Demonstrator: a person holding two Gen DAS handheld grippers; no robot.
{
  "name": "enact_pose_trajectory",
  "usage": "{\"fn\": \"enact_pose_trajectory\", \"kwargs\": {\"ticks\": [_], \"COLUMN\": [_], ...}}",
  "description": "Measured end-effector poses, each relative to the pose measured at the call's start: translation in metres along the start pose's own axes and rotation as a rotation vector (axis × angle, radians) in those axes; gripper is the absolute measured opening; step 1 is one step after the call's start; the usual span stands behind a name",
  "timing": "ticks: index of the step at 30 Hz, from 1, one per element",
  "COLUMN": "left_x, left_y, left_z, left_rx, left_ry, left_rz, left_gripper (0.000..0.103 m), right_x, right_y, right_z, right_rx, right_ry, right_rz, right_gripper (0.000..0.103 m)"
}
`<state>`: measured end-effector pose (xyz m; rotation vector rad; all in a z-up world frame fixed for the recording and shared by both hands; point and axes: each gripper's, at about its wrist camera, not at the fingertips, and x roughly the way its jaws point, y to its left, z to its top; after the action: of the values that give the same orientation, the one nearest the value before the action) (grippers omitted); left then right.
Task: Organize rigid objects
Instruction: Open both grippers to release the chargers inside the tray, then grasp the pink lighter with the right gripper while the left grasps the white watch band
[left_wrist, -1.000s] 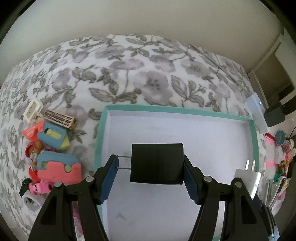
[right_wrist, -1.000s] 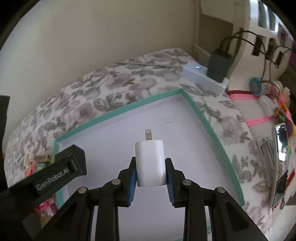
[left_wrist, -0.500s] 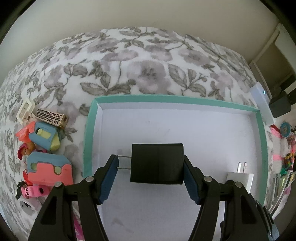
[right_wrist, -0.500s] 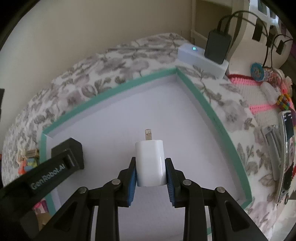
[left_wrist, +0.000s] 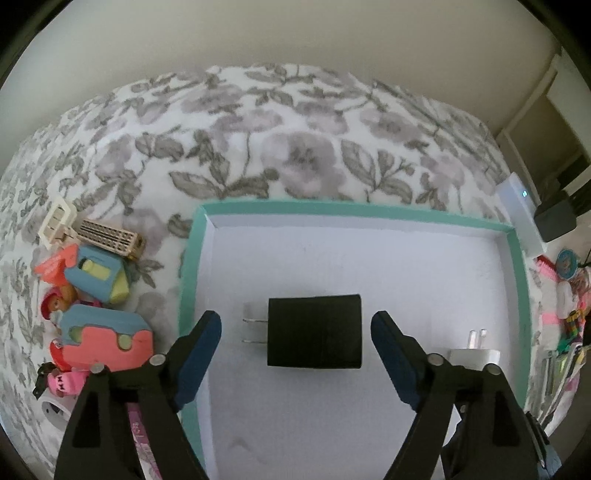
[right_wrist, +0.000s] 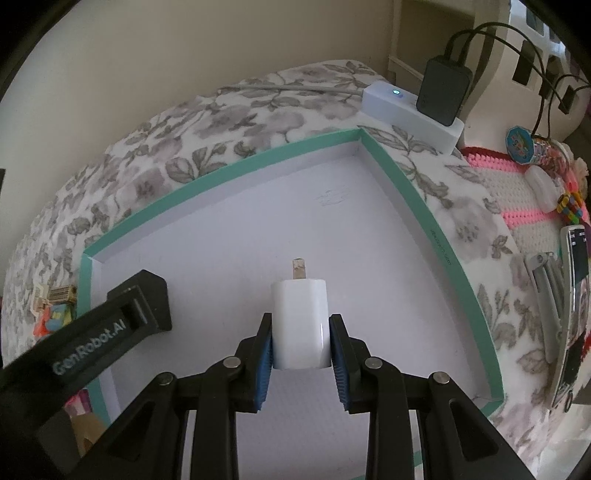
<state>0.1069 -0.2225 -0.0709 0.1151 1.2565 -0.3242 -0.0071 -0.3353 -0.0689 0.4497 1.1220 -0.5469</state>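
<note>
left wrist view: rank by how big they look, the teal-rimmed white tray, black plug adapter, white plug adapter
1. teal-rimmed white tray
2. black plug adapter
3. white plug adapter, partly hidden behind the left gripper's finger, so its full size is unsure

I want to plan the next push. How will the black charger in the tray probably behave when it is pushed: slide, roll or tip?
The black charger lies on a flat face in the tray, so it would probably slide, not roll. Its boxy, low shape makes tipping unlikely. It looks rigid, though its two thin prongs might catch or bend against the wall.

Two chargers (left_wrist: 314, 332) (right_wrist: 300, 325) lie in the tray (left_wrist: 369, 211), toys (left_wrist: 99, 295) left of it.
</note>
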Motion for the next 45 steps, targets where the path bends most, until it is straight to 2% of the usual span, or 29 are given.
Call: {"fn": "enact_pose_trajectory", "kwargs": {"ticks": [3,8,11,15,17,21,23,24,27,32,38,45], "left_x": [-0.013,-0.036,-0.049,-0.067,-0.076,-0.093,-0.101,-0.105,-0.113,-0.121,-0.124,-0.123], "left_y": [0.002,0.009,0.015,0.027,0.033,0.047,0.055,0.059,0.070,0.090,0.117,0.170], "left_z": [0.002,0.006,0.008,0.005,0.003,-0.003,-0.007,-0.009,-0.016,-0.027,-0.039,-0.046], "left_rx": [-0.008,-0.009,-0.003,-0.009,-0.015,-0.025,-0.036,-0.041,-0.048,-0.068,-0.102,-0.199], "left_ry": [-0.030,-0.103,-0.144,-0.197,-0.233,-0.288,-0.316,-0.332,-0.366,-0.381,-0.364,-0.298], "left_rz": [-0.013,-0.004,0.018,0.051,0.070,0.107,0.110,0.109,0.124,0.141,0.148,0.135], "left_gripper": [0.085,0.094,0.095,0.095,0.095,0.096,0.096,0.096,0.096,0.096,0.096,0.096], "right_x": [-0.013,-0.032,-0.040,-0.050,-0.053,-0.056,-0.057,-0.057,-0.060,-0.063,-0.064,-0.061], "right_y": [0.003,0.007,0.009,0.015,0.018,0.024,0.027,0.029,0.033,0.041,0.056,0.079], "right_z": [0.003,0.007,0.009,0.008,0.006,0.003,0.001,0.000,-0.002,-0.008,-0.017,-0.027], "right_rx": [-0.021,-0.041,-0.046,-0.075,-0.089,-0.103,-0.112,-0.115,-0.123,-0.142,-0.176,-0.213], "right_ry": [-0.035,-0.078,-0.103,-0.132,-0.143,-0.150,-0.153,-0.156,-0.165,-0.171,-0.183,-0.166], "right_rz": [-0.010,-0.011,-0.007,-0.014,-0.014,0.002,0.007,0.011,0.018,0.040,0.036,0.118], "right_gripper": [0.042,0.051,0.062,0.071,0.080,0.084,0.098,0.100,0.101,0.103,0.103,0.103]}}
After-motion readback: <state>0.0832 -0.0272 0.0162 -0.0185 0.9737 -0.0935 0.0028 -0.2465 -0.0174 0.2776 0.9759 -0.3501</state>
